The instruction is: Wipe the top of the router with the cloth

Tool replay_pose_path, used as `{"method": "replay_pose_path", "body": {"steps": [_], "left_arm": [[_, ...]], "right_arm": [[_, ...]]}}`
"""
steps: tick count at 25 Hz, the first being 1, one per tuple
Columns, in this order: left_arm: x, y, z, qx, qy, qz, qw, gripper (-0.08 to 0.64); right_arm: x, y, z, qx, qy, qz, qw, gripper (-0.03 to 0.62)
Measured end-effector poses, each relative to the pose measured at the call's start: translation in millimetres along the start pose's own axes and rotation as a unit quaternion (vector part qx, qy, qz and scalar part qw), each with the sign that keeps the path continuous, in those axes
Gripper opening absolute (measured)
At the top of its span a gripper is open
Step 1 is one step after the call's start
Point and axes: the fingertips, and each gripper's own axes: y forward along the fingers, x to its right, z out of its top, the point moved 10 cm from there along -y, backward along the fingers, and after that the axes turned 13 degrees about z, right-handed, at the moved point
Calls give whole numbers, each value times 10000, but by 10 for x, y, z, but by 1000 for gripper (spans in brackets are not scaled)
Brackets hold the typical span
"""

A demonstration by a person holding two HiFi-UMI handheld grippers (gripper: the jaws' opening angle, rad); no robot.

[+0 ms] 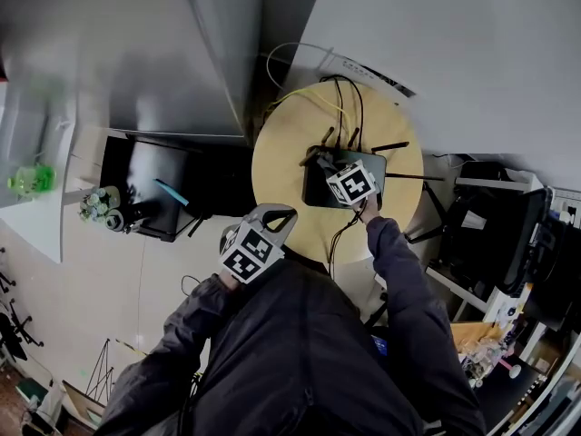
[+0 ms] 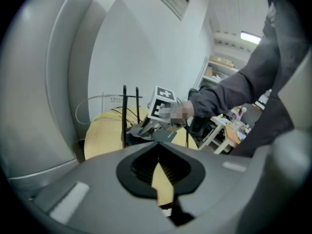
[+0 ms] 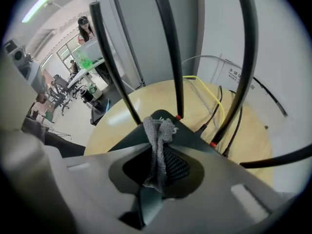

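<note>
Right gripper [image 3: 161, 126] around cloth [image 3: 157, 143] atop router [image 3: 187, 133]

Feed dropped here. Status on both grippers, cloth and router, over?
Right gripper shut on cloth, over router top. Left gripper shut, empty, off at table edge. Antennas stand just ahead of the cloth; cables behind.

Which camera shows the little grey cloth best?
The right gripper view. There the cloth fills the middle, pinched between the shut jaws of the right gripper, over the router. The head view and the left gripper view show that gripper at the router, but the cloth is too small to make out.
</note>
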Motion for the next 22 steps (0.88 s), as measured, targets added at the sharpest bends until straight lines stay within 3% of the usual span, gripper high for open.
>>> {"method": "replay_pose_path", "body": {"steps": [15, 22], "left_arm": [[102, 52, 8, -40, 204, -236, 9995, 0], [95, 59, 51, -29, 251, -237, 9994, 0]], "right_arm": [[-590, 6, -624, 152, 254, 309, 9991, 46], [-604, -39, -651, 176, 203, 452, 9986, 46]]}}
